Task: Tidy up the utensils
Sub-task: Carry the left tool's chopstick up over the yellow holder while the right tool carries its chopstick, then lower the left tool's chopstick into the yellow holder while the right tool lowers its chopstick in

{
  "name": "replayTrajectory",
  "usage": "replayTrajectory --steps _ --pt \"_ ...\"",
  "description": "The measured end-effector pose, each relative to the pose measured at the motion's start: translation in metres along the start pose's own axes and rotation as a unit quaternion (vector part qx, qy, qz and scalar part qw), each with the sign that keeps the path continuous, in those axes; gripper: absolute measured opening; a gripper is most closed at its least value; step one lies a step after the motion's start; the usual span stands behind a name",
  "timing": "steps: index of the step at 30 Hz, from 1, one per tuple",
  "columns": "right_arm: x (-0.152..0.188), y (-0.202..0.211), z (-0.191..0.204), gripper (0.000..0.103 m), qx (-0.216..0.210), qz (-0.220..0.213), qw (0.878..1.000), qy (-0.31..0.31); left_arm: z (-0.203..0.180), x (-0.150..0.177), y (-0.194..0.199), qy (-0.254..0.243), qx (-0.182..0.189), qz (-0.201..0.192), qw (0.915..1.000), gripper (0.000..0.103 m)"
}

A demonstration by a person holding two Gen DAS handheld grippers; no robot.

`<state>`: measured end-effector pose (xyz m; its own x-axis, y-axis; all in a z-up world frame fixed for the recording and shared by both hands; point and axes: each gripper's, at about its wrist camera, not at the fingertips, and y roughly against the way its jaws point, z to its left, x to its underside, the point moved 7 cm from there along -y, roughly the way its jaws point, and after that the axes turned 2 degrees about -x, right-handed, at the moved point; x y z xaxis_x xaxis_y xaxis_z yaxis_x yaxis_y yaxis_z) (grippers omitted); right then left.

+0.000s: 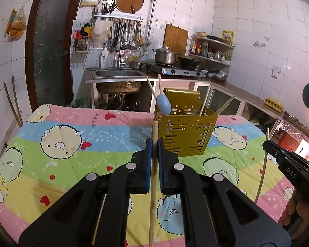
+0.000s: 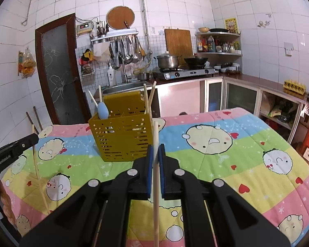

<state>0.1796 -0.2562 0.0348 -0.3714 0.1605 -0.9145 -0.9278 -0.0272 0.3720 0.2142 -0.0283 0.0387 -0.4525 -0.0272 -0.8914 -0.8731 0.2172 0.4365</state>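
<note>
**A:** Where does the holder sit from what you're carrying?

**B:** The yellow holder (image 1: pixel 185 127) stands on the cartoon quilt (image 1: pixel 72 135), ahead of both your tools and between them. From your left gripper (image 1: pixel 155 150) it lies ahead and a little to the right; from your right gripper (image 2: pixel 156 154) it lies ahead and to the left.

**A:** And the tools themselves?

**B:** Both are pinched narrow. Your left one clamps a wooden chopstick (image 1: pixel 153 177), your right one a paler chopstick (image 2: pixel 156 181). Each stick stands close to upright, running top to bottom between the pads, its upper end just above them and most of its length hanging below.

**A:** So the long axis already suits the holder?

**B:** I'd judge so: the holder opens upward, and the chopsticks and blue-handled utensil (image 1: pixel 163 104) already in it lean out of the top. Your lower tips must clear its rim first.

**A:** Which hand is nearer?

**B:** Neither clearly; the holder looks similarly close to both.
</note>
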Motion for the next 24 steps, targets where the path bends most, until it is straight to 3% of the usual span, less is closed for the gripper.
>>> replayTrajectory --steps 15,24 --pt "-0.025 0.014 0.011 0.006 -0.015 -0.053 0.998 0.014 0.001 -0.009 0.021 -0.007 -0.002 -0.049 0.9988 0.004" --pt "-0.091 0.019 0.025 0.006 -0.037 -0.113 0.993 0.021 -0.025 -0.077 0.026 -0.030 0.006 -0.105 0.9940 0.004"
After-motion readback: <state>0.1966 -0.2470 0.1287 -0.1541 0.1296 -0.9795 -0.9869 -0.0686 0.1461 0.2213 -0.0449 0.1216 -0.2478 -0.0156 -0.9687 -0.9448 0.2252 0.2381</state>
